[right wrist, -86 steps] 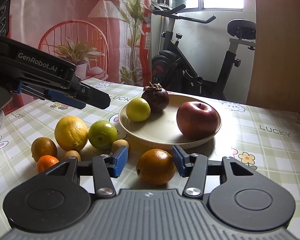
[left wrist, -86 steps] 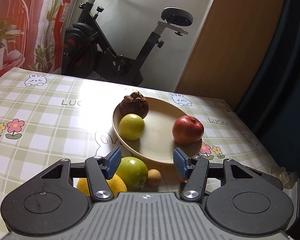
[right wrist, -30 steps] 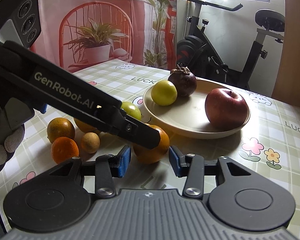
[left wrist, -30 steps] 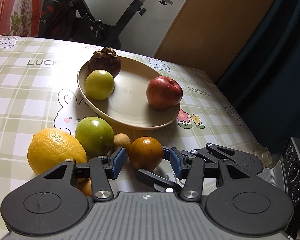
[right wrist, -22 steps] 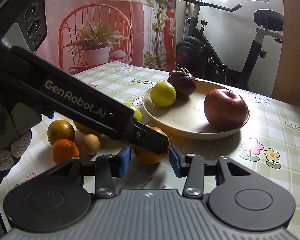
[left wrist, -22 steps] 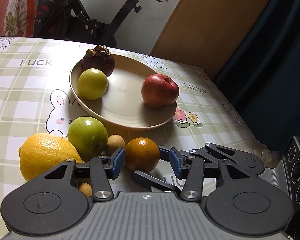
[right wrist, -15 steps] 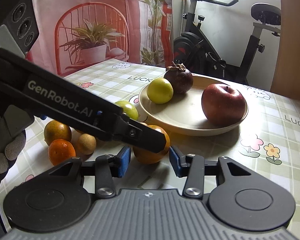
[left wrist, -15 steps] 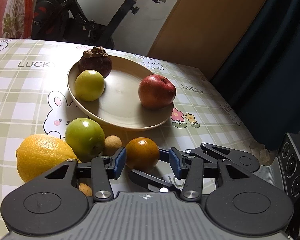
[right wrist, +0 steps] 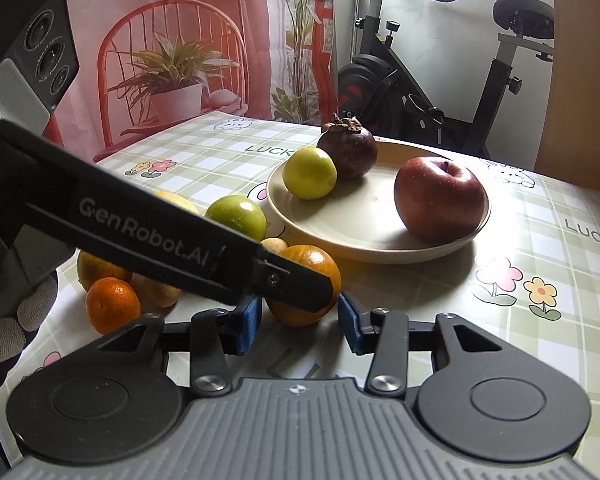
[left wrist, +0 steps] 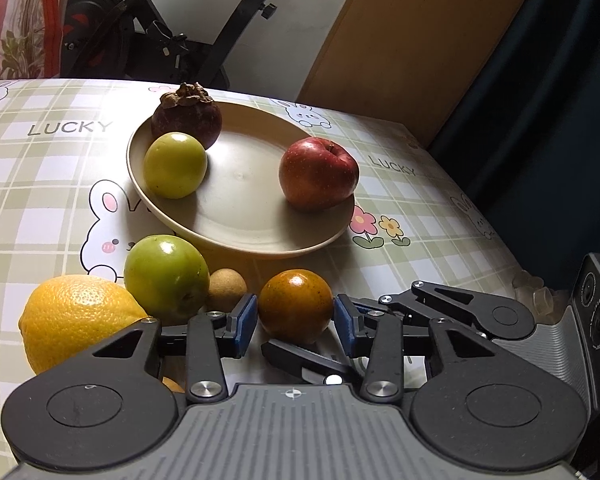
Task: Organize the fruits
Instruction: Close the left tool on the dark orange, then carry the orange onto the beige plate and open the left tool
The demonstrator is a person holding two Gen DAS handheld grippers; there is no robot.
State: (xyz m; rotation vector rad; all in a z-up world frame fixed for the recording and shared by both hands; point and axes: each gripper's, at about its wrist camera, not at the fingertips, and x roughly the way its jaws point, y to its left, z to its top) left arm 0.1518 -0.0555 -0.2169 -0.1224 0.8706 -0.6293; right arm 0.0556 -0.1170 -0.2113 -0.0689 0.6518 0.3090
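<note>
A dark orange [left wrist: 296,306] lies on the checked tablecloth in front of the beige plate [left wrist: 260,248]. My left gripper [left wrist: 295,320] has both blue pads against the orange's sides, shut on it. In the right wrist view its black finger [right wrist: 180,248] crosses in front of the same orange [right wrist: 312,264]. My right gripper [right wrist: 300,320] is open, its tips flanking the orange from the other side; its fingers [left wrist: 440,300] show low in the left wrist view. On the plate sit a red apple [left wrist: 318,172], a mangosteen [left wrist: 186,116] and a yellow-green fruit [left wrist: 175,164].
Left of the orange lie a green apple [left wrist: 164,276], a small brown fruit [left wrist: 226,290] and a big yellow citrus [left wrist: 76,316]. Two small oranges [right wrist: 112,304] lie nearer a gloved hand [right wrist: 4,332]. The table edge [left wrist: 512,264] drops off at right. An exercise bike [right wrist: 420,92] stands behind.
My left gripper swung from the green apple to the orange and narrowed its jaws onto it. The right gripper stayed at the orange, hardly moving. The fruit lies where it was.
</note>
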